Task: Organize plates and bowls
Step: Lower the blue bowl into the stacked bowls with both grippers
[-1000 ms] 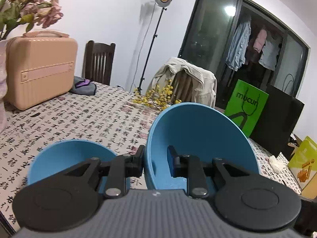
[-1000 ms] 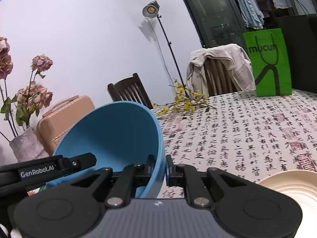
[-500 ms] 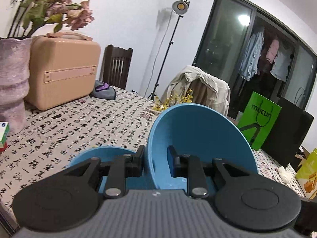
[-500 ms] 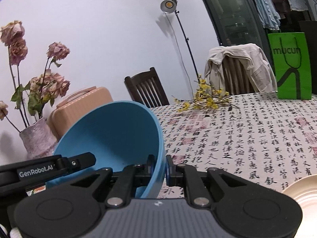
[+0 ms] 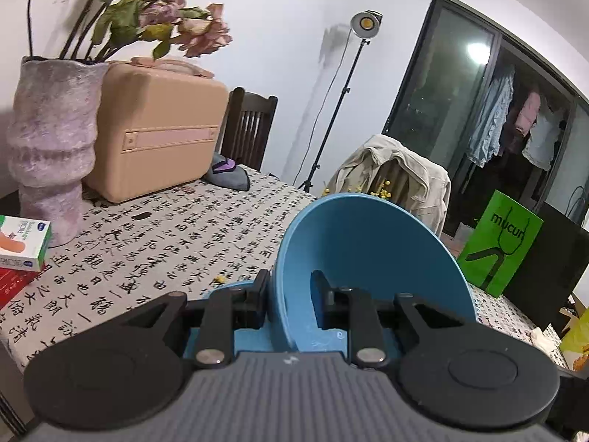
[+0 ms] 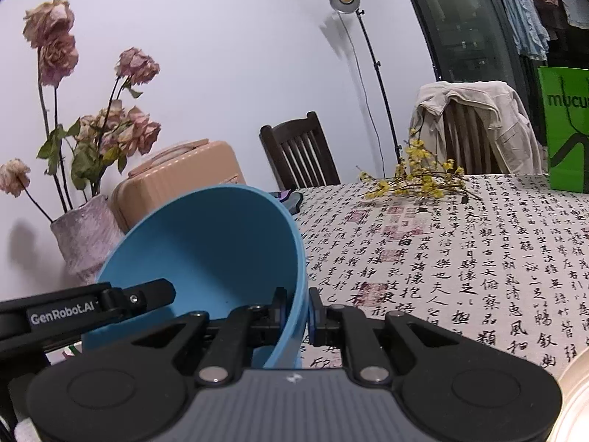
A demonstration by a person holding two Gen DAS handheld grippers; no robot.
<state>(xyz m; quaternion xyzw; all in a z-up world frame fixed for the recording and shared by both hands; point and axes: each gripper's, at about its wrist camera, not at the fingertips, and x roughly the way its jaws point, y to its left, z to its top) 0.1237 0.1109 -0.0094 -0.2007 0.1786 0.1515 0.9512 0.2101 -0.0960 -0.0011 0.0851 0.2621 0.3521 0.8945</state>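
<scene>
Both grippers hold one large blue bowl, tilted, by opposite sides of its rim. In the left wrist view the left gripper (image 5: 291,304) has the bowl (image 5: 368,258) wall between its jaws. In the right wrist view the right gripper (image 6: 296,311) is shut on the bowl (image 6: 206,250) rim, and the left gripper's arm (image 6: 92,305) reaches in from the left. A second blue bowl (image 5: 224,287) sits on the table just under the left fingers, mostly hidden. A cream plate (image 6: 574,397) edge shows at the lower right.
A purple vase with dried flowers (image 5: 51,147), a peach suitcase (image 5: 158,129) and small boxes (image 5: 22,243) stand at the table's left. Yellow flower sprigs (image 6: 416,180), a green bag (image 5: 497,246), a black bag (image 5: 552,269) and chairs lie beyond.
Both grippers carried the held bowl leftward toward the vase. The second blue bowl slid from plain view on the left to almost under the left gripper.
</scene>
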